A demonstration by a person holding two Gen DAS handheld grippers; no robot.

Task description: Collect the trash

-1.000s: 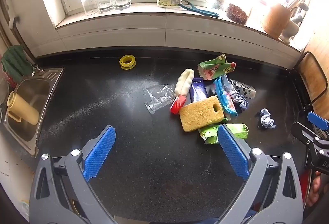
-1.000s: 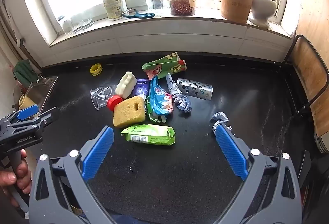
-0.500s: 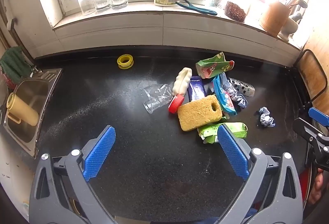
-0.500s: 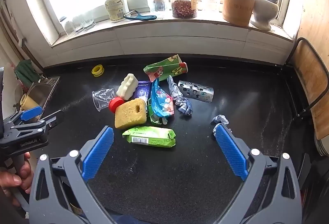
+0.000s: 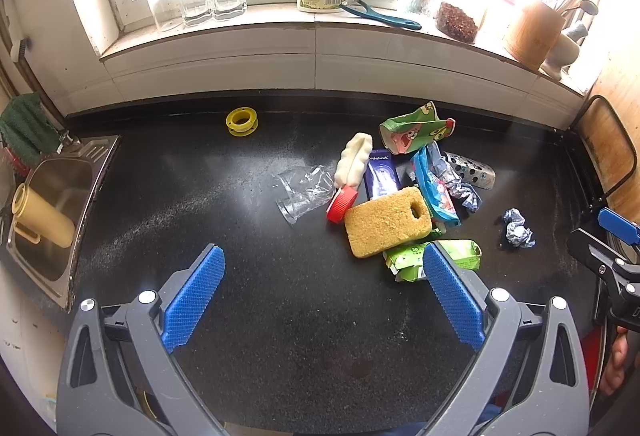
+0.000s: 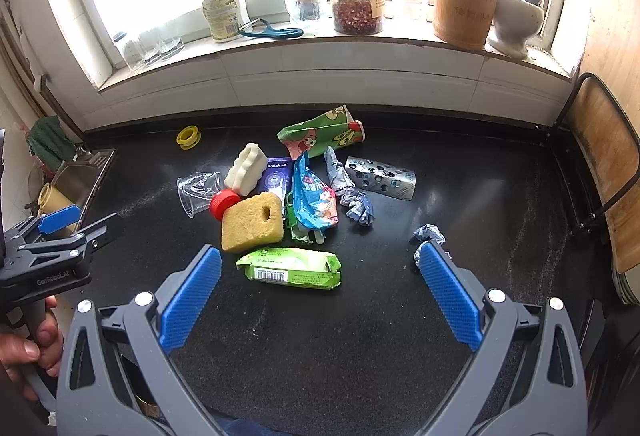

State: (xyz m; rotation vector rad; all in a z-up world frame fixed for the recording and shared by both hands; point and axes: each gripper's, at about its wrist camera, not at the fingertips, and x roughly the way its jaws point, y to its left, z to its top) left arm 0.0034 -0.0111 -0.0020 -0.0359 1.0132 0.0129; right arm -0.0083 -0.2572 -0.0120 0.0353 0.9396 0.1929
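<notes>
Both grippers, left gripper (image 5: 324, 288) and right gripper (image 6: 320, 288), gape wide and empty. Trash pile (image 6: 280, 204) sits at twelve o'clock; a careless grab could scatter the loose wrappers.

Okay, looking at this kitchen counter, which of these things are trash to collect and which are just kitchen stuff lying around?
Trash, likely:
green wet-wipe pack
blue snack wrapper
crushed green carton
crumpled clear cup
foil blister pack
crumpled paper ball

Lying about, likely:
soap bottle
peeler
drinking glasses
utensil holder
yellow tape roll
</notes>
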